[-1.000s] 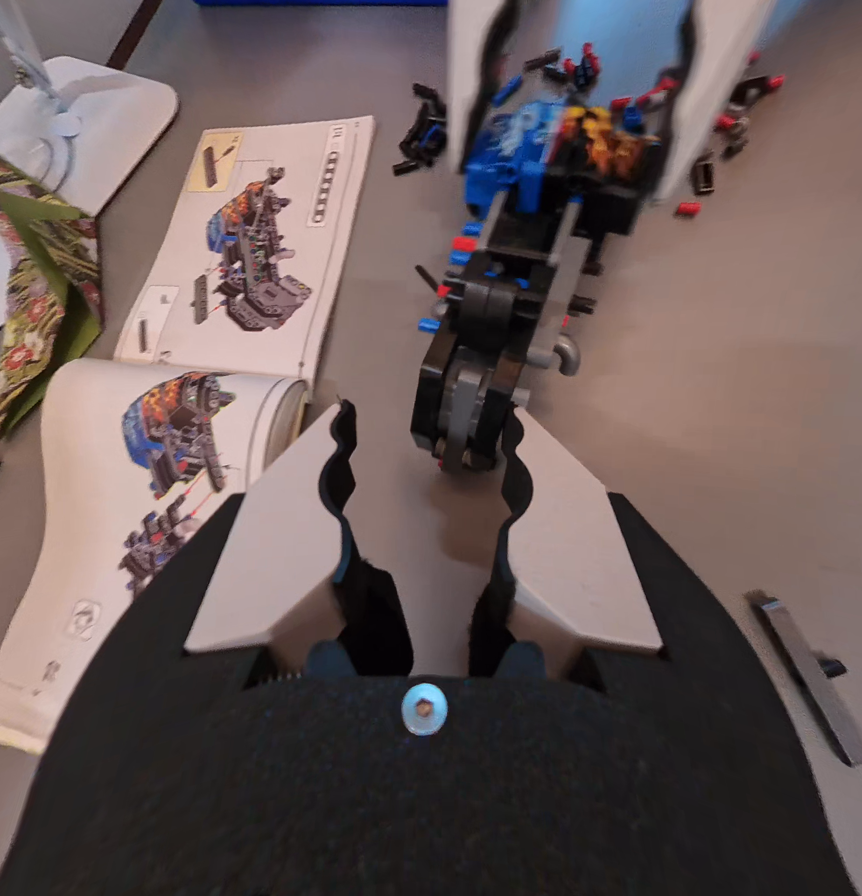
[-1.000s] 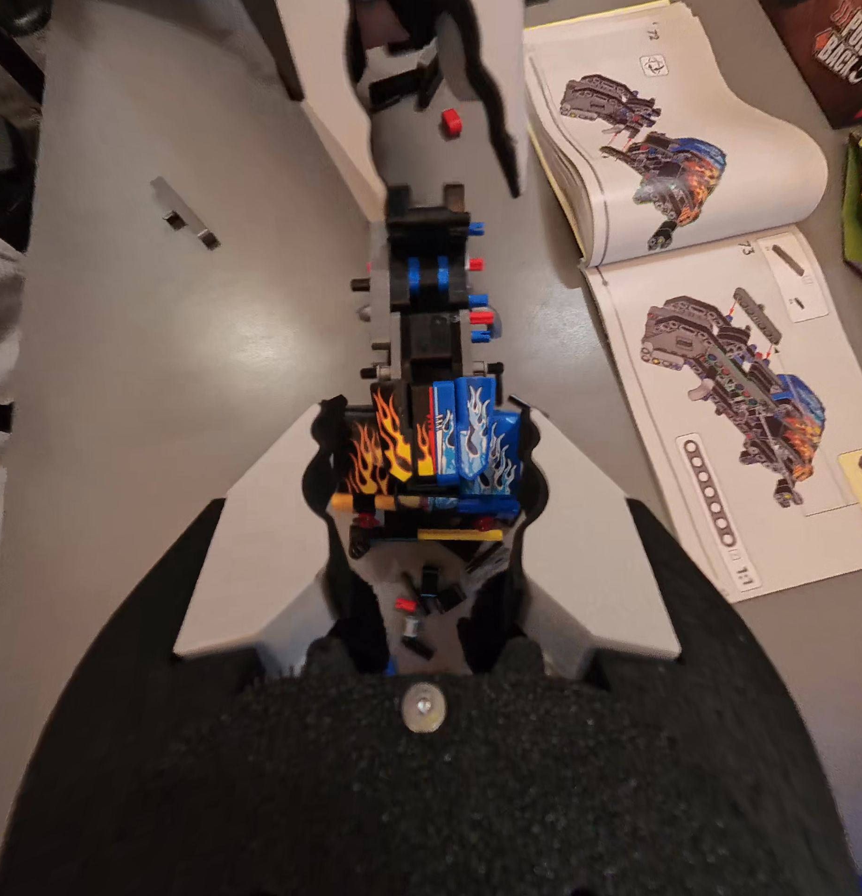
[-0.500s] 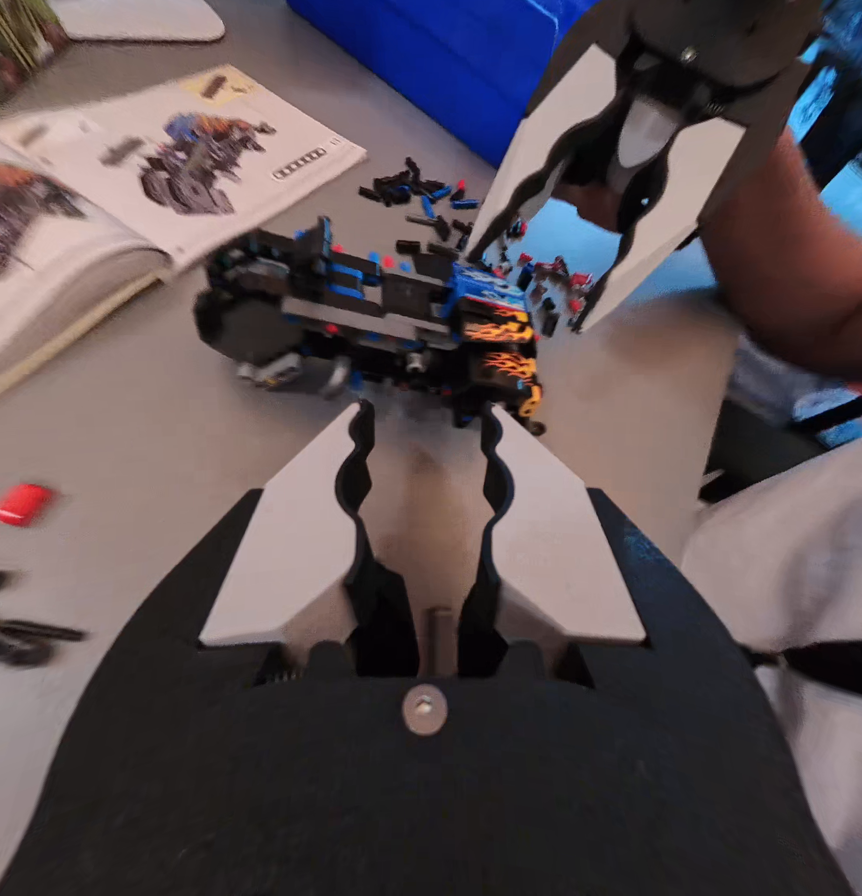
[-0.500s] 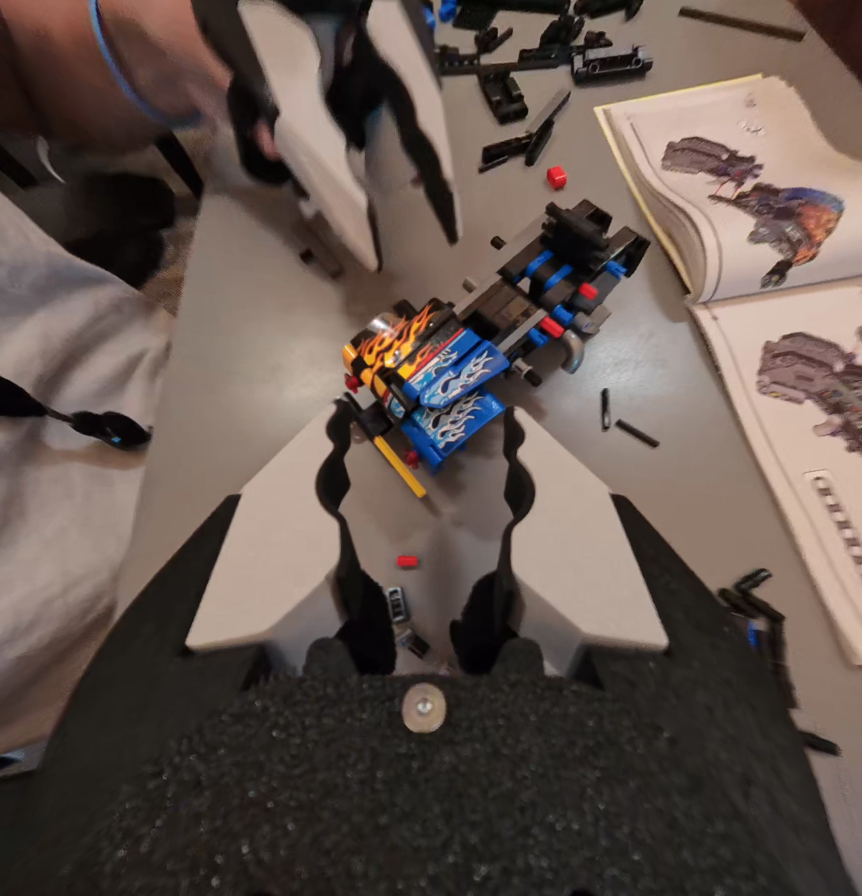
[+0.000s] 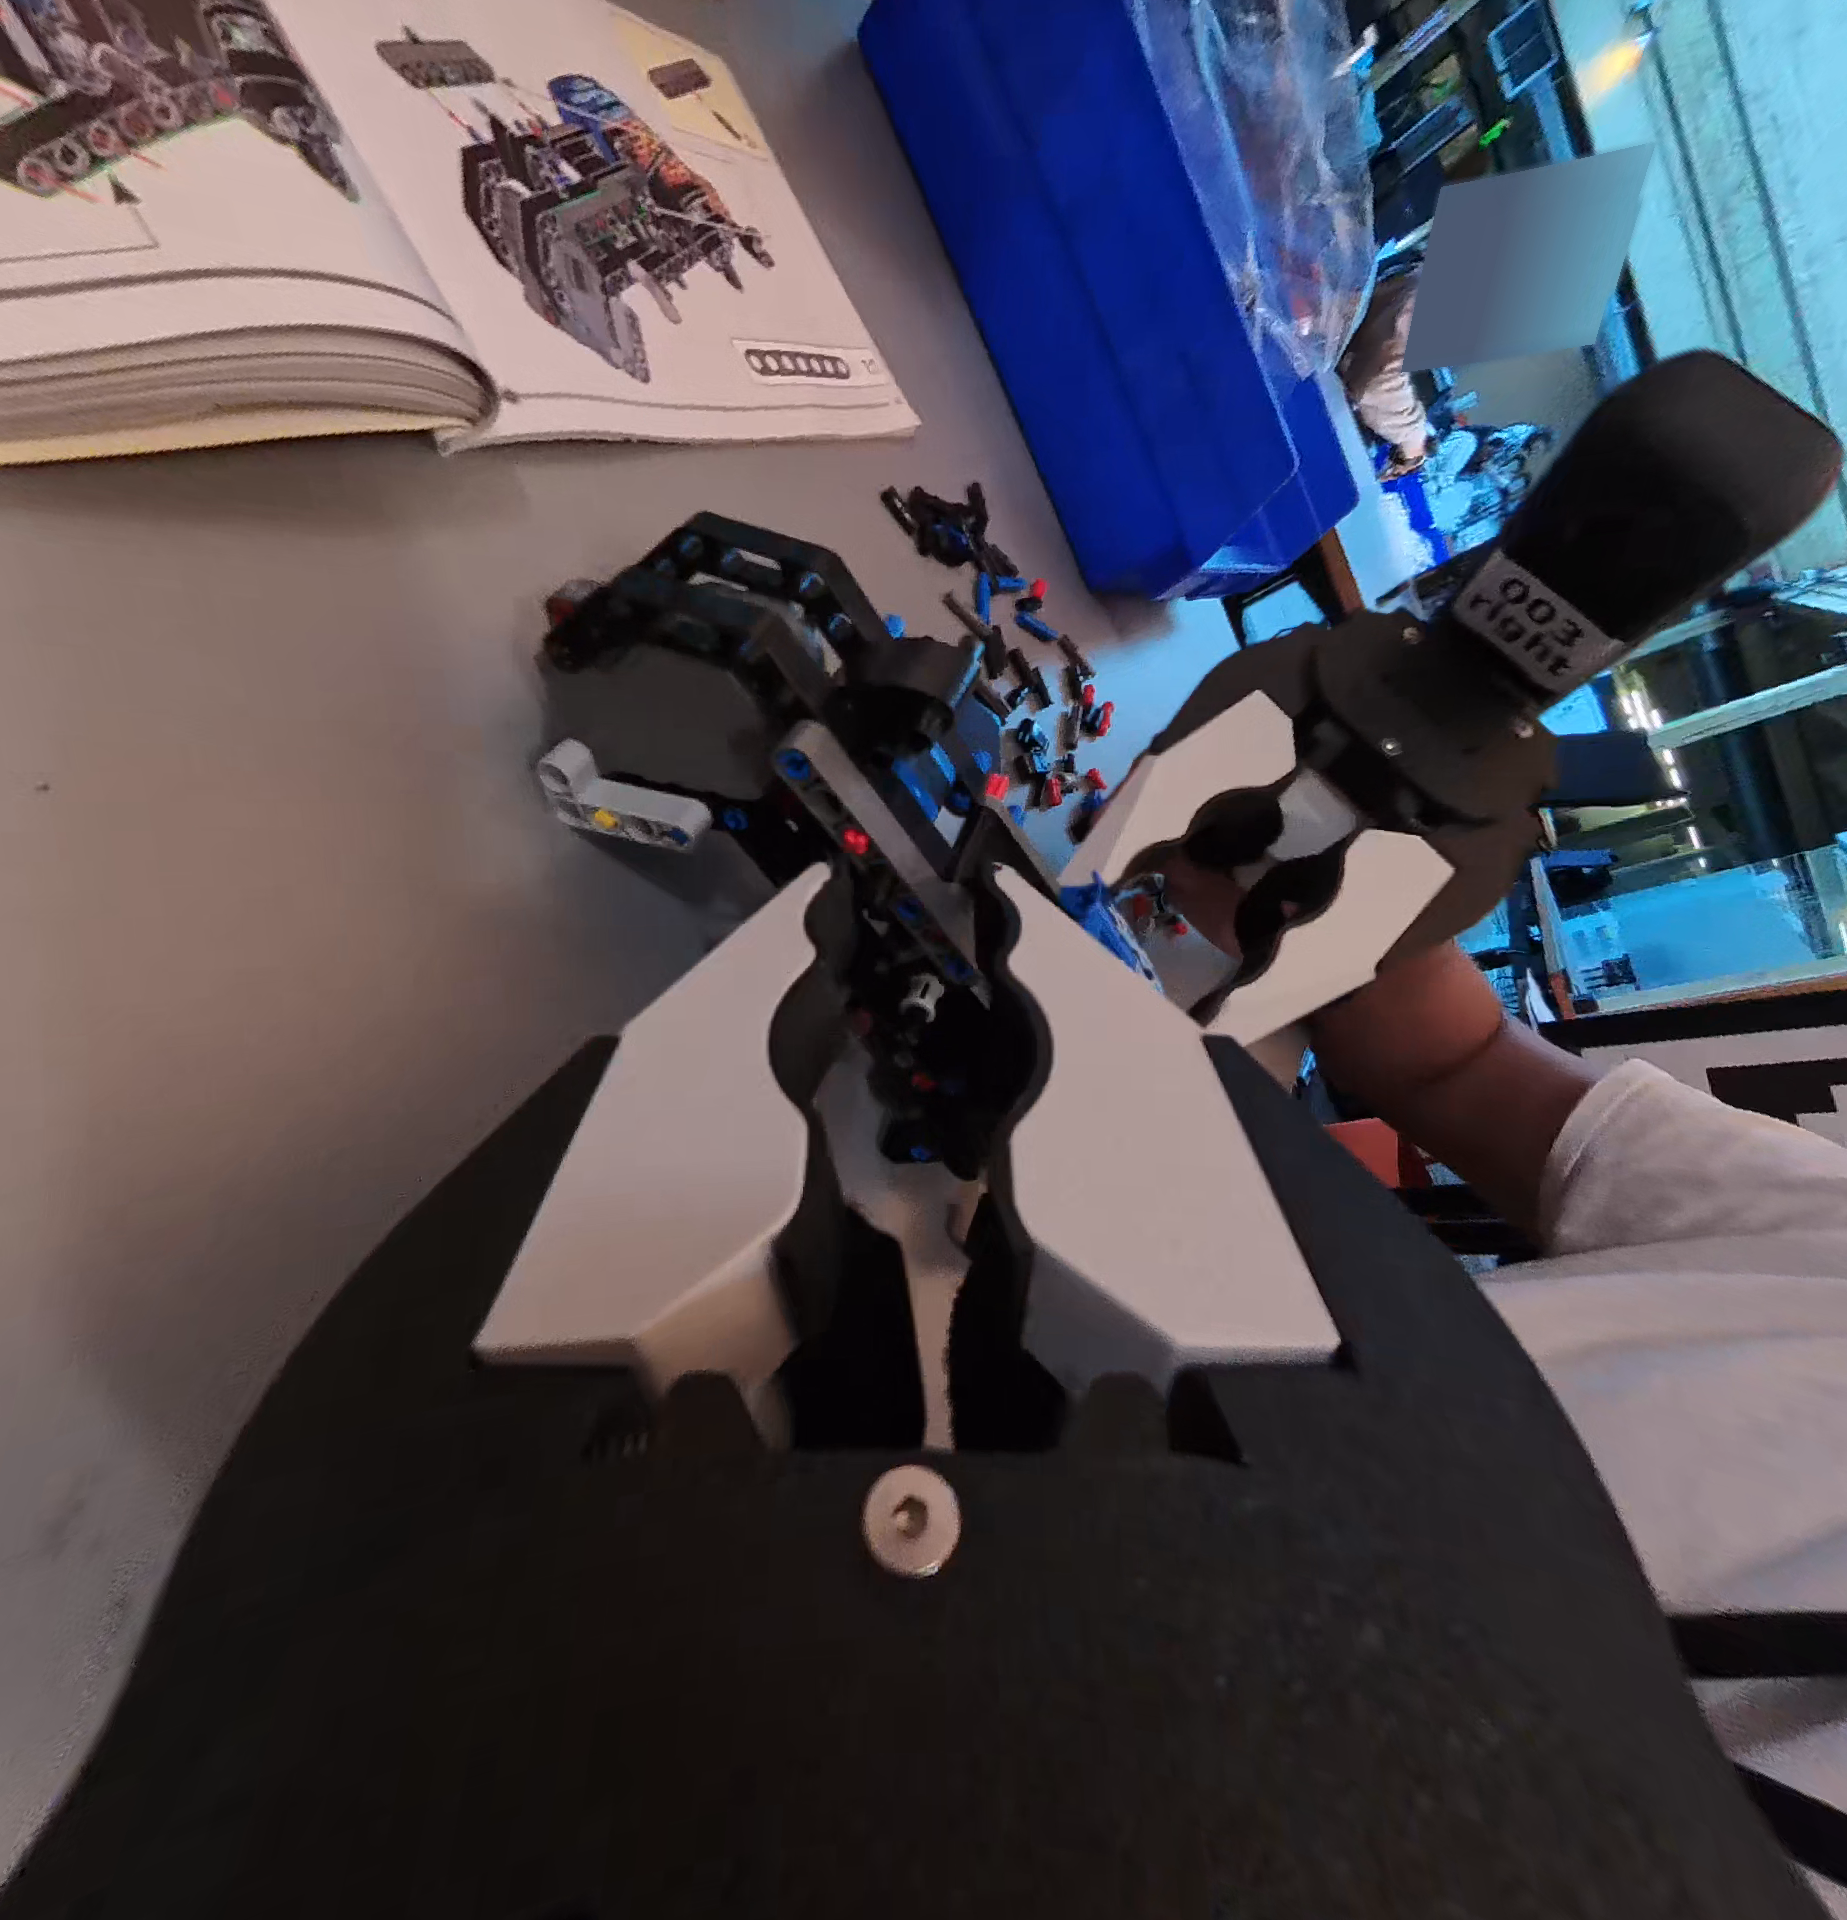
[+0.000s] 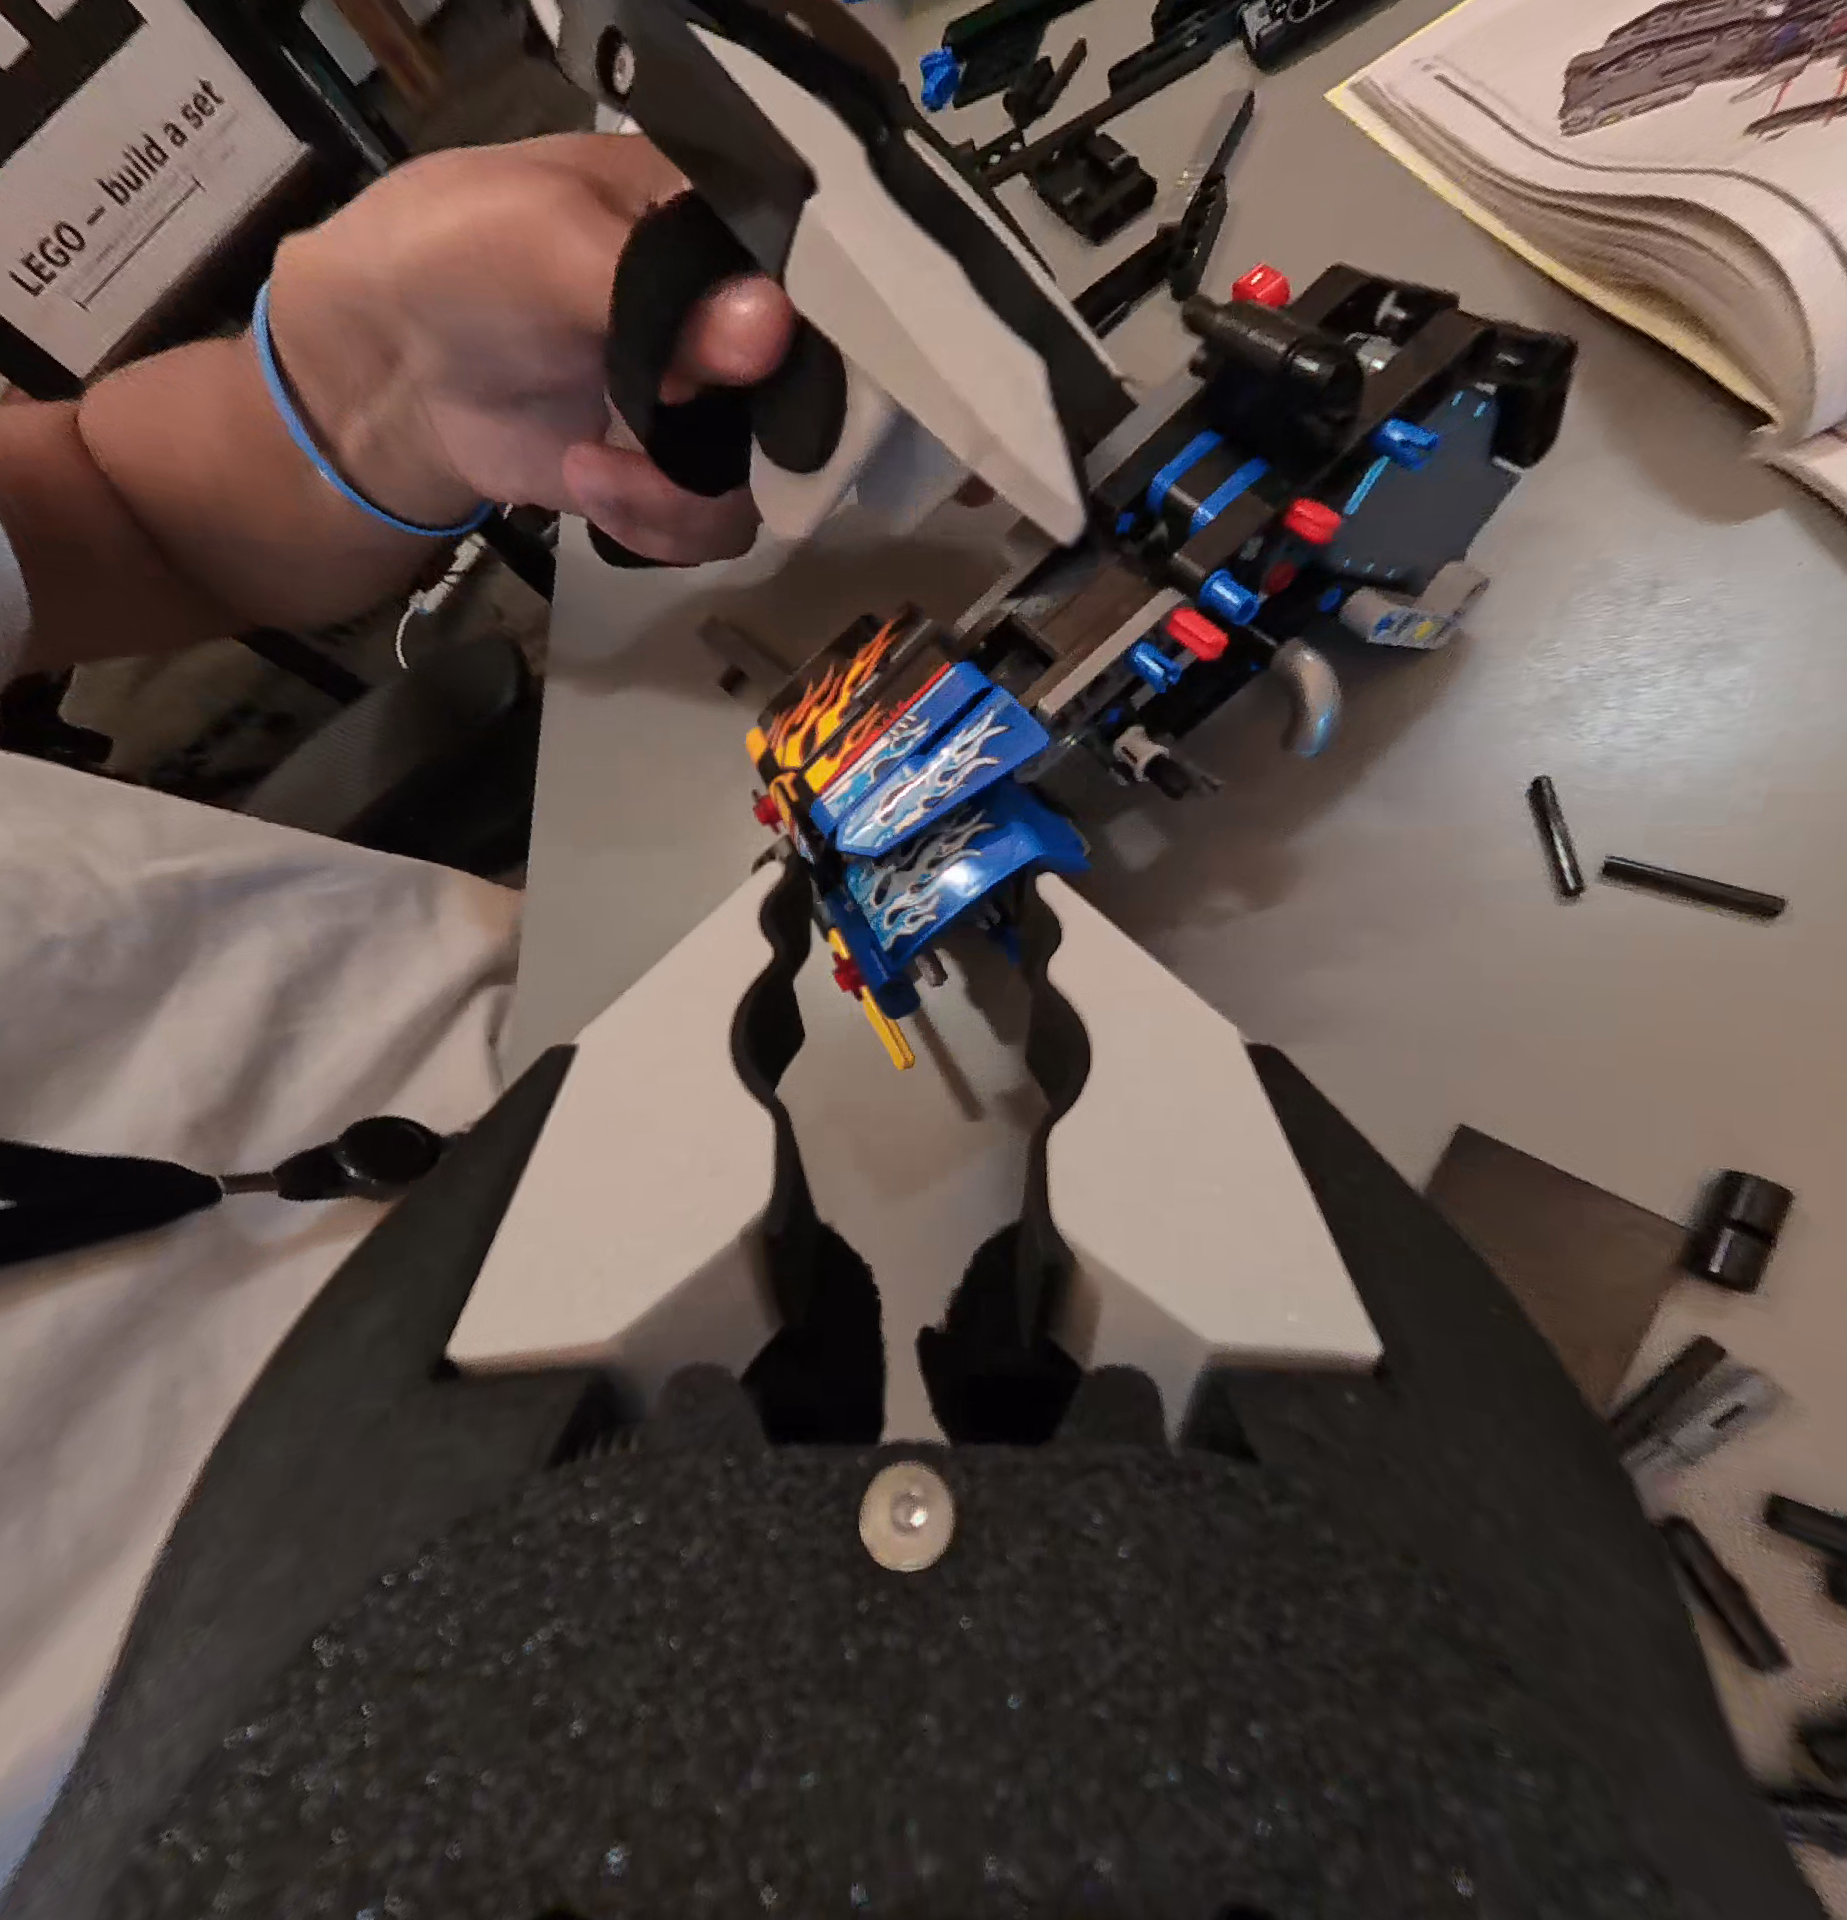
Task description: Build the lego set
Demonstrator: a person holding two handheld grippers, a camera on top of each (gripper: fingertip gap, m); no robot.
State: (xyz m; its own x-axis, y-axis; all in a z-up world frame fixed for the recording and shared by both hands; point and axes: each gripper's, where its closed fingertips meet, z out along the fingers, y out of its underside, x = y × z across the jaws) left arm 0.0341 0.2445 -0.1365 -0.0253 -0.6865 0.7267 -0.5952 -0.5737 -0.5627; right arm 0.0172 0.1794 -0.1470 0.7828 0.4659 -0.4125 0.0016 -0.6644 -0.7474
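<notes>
The lego model [image 5: 753, 665], a black vehicle frame with blue and red pins and a blue and orange flame-patterned nose, lies partly raised over the grey table. My left gripper [image 5: 914, 894] is shut on the model's middle beam. In the right wrist view one of its fingers [image 6: 950, 343] comes down on the model [image 6: 1262, 540] from above. My right gripper [image 6: 914, 894] is narrowed on the blue flame nose [image 6: 929, 831], which sits between its tips. It also shows in the left wrist view [image 5: 1142, 945], at the model's right end.
The open instruction booklet [image 5: 586, 260] lies beyond the model, also in the right wrist view [image 6: 1677, 208]. A blue bin [image 5: 1085, 312] stands at the back. Loose pins [image 5: 1033, 675], black axles [image 6: 1688, 888] and black pieces [image 6: 1106, 177] are scattered around. The person's hand [image 6: 431, 364] holds the left gripper. Tip to tip, the grippers are about 7 cm apart.
Half a second ago the model lay on the table with both grippers open and apart from it. Both have since moved in and closed, left on the middle, right on the nose.
</notes>
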